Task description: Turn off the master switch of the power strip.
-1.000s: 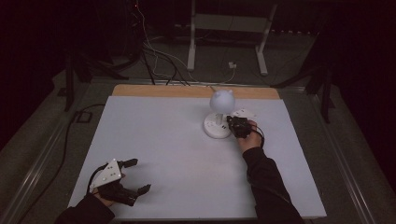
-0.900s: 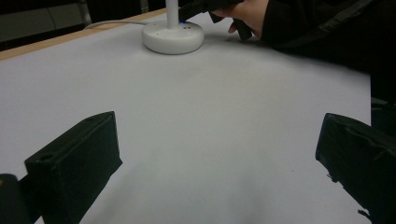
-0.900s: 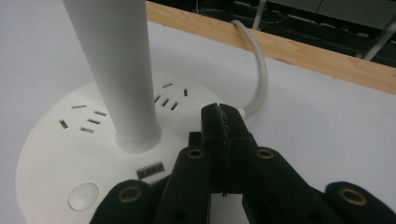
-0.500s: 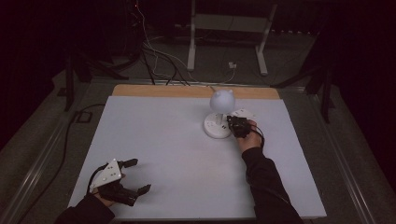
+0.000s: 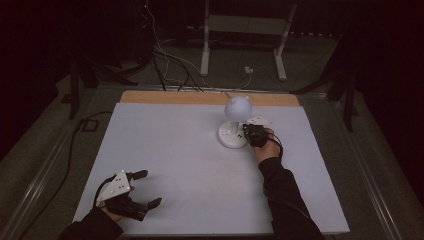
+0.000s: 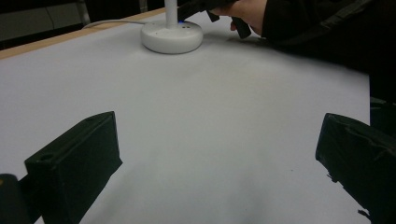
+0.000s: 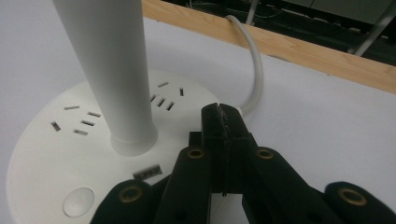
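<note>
A white desk lamp stands on the white table, with a round head [image 5: 237,106], a pole [image 7: 112,70] and a flat round base [image 5: 230,140] that has several socket slots and a round button [image 7: 78,201]. My right gripper [image 7: 223,114] is shut with nothing between its jaws. Its tips sit low over the base's [image 7: 51,149] rim, beside the lamp's white cable [image 7: 254,65]. In the high view the right gripper [image 5: 247,131] touches the base's right side. My left gripper [image 5: 151,187] rests at the near left of the table, jaws wide open [image 6: 219,126] and pointing toward the base [image 6: 172,36].
The table [image 5: 175,150] has a wooden strip [image 5: 175,97] along its far edge. Behind it, cables [image 5: 170,65] and a metal stand [image 5: 240,30] are on the dark floor. The person's right sleeve [image 5: 280,195] lies across the near right of the table.
</note>
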Available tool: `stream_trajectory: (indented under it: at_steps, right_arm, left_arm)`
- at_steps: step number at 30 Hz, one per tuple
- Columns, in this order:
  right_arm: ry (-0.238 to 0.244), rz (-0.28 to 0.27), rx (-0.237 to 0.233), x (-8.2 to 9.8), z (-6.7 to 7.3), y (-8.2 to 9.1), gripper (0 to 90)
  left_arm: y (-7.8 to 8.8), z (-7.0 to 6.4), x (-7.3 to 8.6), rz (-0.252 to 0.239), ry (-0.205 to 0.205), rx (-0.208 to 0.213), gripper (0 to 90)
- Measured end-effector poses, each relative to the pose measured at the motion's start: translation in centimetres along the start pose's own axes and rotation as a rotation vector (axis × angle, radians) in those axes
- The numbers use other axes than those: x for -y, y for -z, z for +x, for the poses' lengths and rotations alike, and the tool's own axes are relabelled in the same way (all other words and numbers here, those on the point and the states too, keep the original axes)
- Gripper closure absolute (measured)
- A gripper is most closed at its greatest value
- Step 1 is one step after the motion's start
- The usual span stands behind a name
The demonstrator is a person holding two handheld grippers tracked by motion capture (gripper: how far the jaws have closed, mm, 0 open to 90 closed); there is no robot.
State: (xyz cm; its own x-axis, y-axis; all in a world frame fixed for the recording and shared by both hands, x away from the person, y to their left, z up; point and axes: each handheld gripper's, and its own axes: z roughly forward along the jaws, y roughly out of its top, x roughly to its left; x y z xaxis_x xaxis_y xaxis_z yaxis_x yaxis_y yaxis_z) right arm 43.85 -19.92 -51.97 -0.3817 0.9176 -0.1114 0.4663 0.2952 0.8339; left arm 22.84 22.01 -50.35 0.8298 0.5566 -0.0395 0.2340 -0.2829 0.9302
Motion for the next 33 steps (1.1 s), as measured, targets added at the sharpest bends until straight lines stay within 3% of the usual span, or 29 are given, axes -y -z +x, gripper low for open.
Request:
stream_trajectory:
  at_steps: [11, 18, 33]
  right_arm:
    - [-0.001, 0.013, -0.003, -0.06, 0.11, -0.05, 90.0]
    - [0.009, -0.009, 0.031, 0.26, 0.63, -0.04, 90.0]
    - [0.034, -0.008, 0.050, 0.15, 0.85, -0.05, 90.0]
  left_arm:
    - [0.02, 0.01, 0.01, 0.000, 0.001, 0.000, 0.4]
    - [0.05, -0.01, 0.01, 0.000, -0.001, 0.000, 0.4]
    - [0.09, 0.04, 0.02, -0.002, 0.002, -0.002, 0.4]
